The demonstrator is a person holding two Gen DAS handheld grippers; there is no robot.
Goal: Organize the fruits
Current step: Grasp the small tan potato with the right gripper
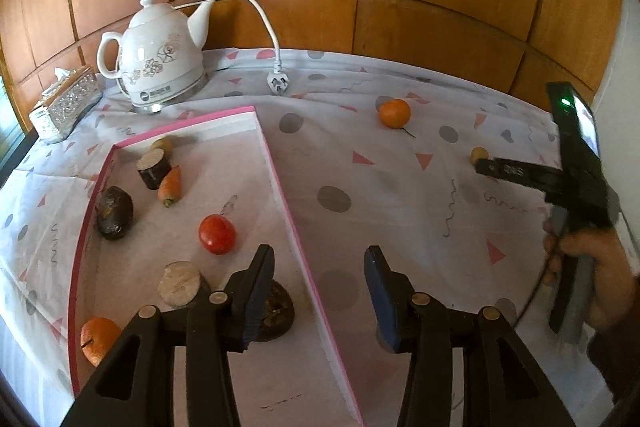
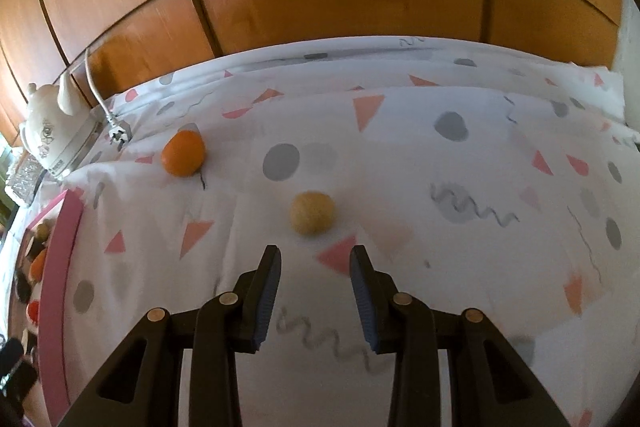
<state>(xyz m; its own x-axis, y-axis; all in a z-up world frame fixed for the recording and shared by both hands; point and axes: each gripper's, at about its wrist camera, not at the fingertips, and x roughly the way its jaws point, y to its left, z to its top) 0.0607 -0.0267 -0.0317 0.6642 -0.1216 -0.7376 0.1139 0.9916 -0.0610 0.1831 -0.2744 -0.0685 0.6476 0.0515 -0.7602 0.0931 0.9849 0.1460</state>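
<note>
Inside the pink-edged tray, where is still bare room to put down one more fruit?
The pink-edged tray is bare along its right wall, from the far corner down past the tomato. Its left side is crowded: avocado, carrot, wood pieces and an orange.

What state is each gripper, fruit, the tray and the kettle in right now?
Left gripper: open, empty, above tray's edge.
Right gripper: open, empty, just short of yellow fruit.
Yellow fruit: on cloth, outside tray.
Orange: on cloth, outside tray.
Tomato: in tray.
Tray: partly filled.
Kettle: lid on, unplugged.
</note>
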